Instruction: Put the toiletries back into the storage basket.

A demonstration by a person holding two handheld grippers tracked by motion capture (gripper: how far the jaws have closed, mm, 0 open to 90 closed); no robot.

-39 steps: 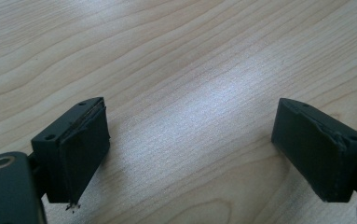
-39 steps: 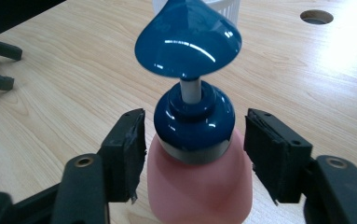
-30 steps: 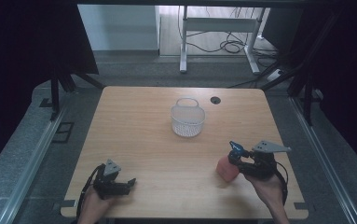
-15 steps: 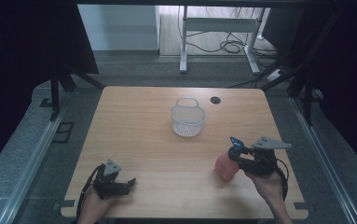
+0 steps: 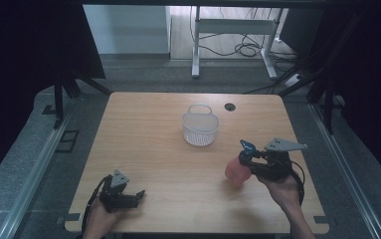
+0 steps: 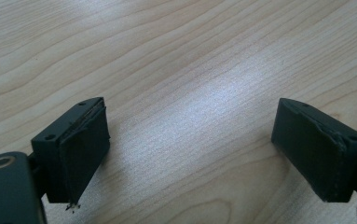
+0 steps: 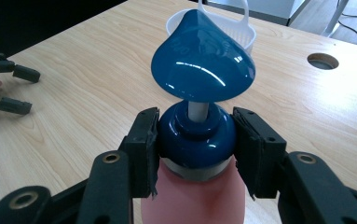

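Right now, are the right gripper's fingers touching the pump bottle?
Touching. The right gripper view shows both fingers pressed against the pump bottle's blue collar, no gap either side.

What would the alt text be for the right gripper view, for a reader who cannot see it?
The right gripper clamps its two black fingers on the dark blue collar of a pink pump bottle, whose glossy blue pump head points toward the camera. Behind it on the wooden table stand a white basket and, at far left, the left gripper.
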